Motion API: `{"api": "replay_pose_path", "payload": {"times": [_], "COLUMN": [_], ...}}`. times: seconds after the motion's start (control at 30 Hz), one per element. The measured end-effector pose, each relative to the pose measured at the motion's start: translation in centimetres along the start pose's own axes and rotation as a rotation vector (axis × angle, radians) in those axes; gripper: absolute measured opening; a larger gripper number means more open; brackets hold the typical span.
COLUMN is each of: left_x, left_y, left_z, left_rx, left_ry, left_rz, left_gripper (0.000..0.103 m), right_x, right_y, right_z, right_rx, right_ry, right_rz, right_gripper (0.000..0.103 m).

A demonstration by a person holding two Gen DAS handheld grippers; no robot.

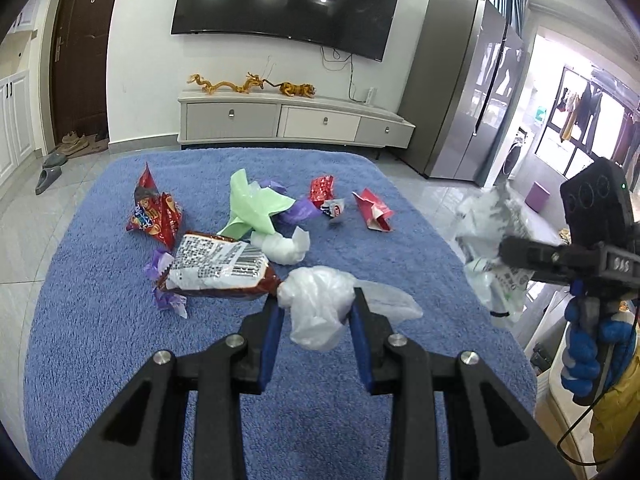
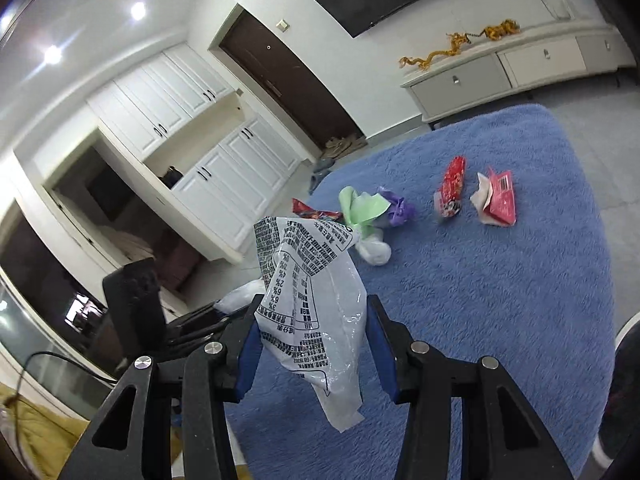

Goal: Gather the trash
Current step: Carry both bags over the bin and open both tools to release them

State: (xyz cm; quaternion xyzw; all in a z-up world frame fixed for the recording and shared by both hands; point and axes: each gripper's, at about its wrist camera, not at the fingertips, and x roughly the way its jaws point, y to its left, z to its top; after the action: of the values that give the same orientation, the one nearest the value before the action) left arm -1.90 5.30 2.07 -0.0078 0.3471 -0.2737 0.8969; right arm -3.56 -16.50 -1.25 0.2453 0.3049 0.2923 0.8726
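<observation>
My left gripper (image 1: 317, 304) is shut on a crumpled clear plastic bag (image 1: 320, 312) just above the blue rug (image 1: 100, 320). My right gripper (image 2: 312, 312) is shut on a white printed plastic wrapper (image 2: 312, 300) and holds it up in the air at the rug's right side; it also shows in the left wrist view (image 1: 492, 248). On the rug lie a brown snack bag (image 1: 216, 268), a red chip bag (image 1: 154, 216), a green bag (image 1: 252, 204), purple wrappers (image 1: 164, 280), a white wad (image 1: 284, 246) and red wrappers (image 1: 372, 210).
A white TV cabinet (image 1: 296, 120) stands beyond the rug under a wall TV (image 1: 288, 0). A grey fridge (image 1: 468, 92) is at the right. A dark door (image 1: 80, 52) and slippers (image 1: 50, 172) are at the left. Tile floor surrounds the rug.
</observation>
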Motion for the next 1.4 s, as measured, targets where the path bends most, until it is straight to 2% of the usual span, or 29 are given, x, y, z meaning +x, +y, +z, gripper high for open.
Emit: {"api": "replay_pose_path", "payload": {"times": [0.13,0.23,0.4,0.5,0.73,0.93,1.13,1.23,1.3,1.37,1.4], "left_x": [0.3,0.2,0.3,1.0,4.7,10.9,17.6,20.4,22.6,24.6,25.2], "left_y": [0.0,0.2,-0.8,-2.7,-9.8,-19.1,-28.0,-30.9,-32.4,-33.2,-33.4], "left_z": [-0.3,-0.3,0.2,1.1,3.5,5.5,5.9,5.4,5.0,4.6,4.4], "left_rx": [-0.005,-0.007,0.014,0.049,0.152,0.234,0.354,0.384,0.395,0.374,0.354], "left_ry": [0.012,0.017,0.019,0.023,0.06,0.143,0.218,0.25,0.281,0.322,0.346], "left_rz": [0.001,0.001,-0.012,-0.033,-0.132,-0.223,-0.235,-0.23,-0.227,-0.252,-0.272], "left_gripper": [0.031,0.031,0.031,0.031,0.031,0.031,0.032,0.032,0.033,0.037,0.04], "right_x": [0.9,0.8,-1.2,-3.6,-11.2,-18.0,-21.0,-21.7,-22.0,-22.3,-22.2], "right_y": [-1.6,-3.1,-4.3,-5.3,-9.2,-14.3,-19.8,-22.3,-23.5,-25.0,-25.3], "right_z": [-0.9,-2.0,-2.2,-2.1,-2.7,-4.4,-6.1,-6.5,-6.7,-6.8,-6.7], "right_rx": [0.013,0.051,0.075,0.103,0.19,0.32,0.455,0.513,0.534,0.567,0.571], "right_ry": [0.06,0.076,0.017,-0.043,-0.193,-0.294,-0.335,-0.333,-0.333,-0.327,-0.327], "right_rz": [-0.076,-0.099,-0.147,-0.182,-0.403,-0.566,-0.626,-0.644,-0.647,-0.667,-0.664], "right_gripper": [0.046,0.046,0.046,0.046,0.046,0.046,0.048,0.049,0.053,0.069,0.07]}}
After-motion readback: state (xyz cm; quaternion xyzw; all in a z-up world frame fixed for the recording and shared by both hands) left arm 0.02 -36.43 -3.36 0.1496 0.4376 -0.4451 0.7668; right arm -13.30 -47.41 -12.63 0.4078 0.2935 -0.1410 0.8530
